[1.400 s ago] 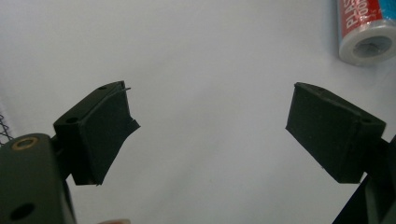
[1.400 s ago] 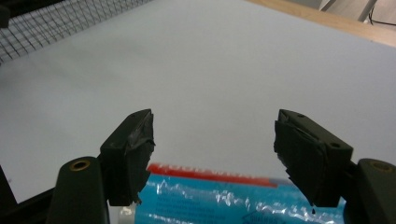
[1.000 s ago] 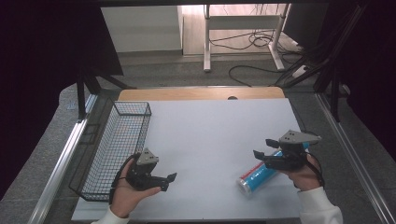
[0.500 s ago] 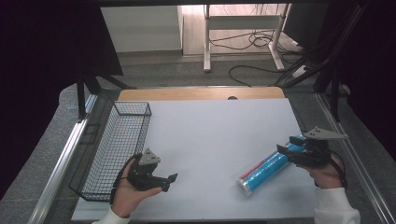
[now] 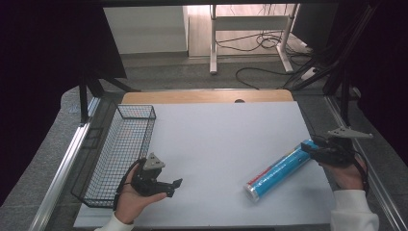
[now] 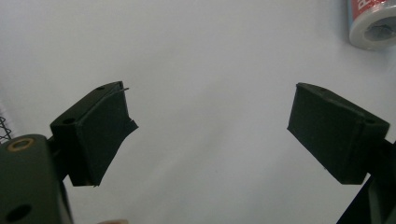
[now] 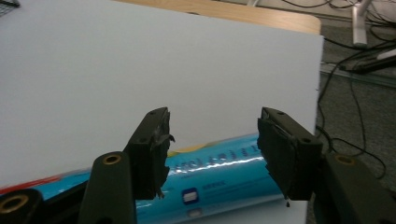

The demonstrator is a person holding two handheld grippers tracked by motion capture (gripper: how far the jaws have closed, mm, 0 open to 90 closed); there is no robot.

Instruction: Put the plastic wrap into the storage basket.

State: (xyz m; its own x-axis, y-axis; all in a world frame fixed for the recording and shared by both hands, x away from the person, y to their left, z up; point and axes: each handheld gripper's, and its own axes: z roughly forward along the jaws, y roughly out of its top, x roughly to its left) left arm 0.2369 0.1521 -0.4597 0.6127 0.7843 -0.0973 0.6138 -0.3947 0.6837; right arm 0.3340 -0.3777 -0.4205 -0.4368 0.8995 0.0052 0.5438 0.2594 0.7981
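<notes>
A blue tube [image 5: 279, 169] with a white end and a red patch lies slantwise on the white table [image 5: 226, 139] at the right. My right gripper [image 5: 310, 150] sits at its far right end. In the right gripper view the tube [image 7: 219, 179] runs crosswise under the right gripper [image 7: 212, 135]; the jaws have just been closing, still stand apart, and the pads press on nothing. My left gripper [image 5: 174, 187] rests near the front left with nothing in it. In the left gripper view the left gripper [image 6: 208, 126] is wide open over bare table, with the tube's white end [image 6: 373, 25] far off.
A black wire basket [image 5: 120, 149] stands along the table's left side, just beyond the left hand. A strip of wooden tabletop [image 5: 207, 96] shows at the far edge. Cables [image 7: 355, 60] lie on the floor past the right edge.
The right hand has slid right along the tube, from its middle to its far end, uncovering most of it. The tube and the left hand have stayed put.
</notes>
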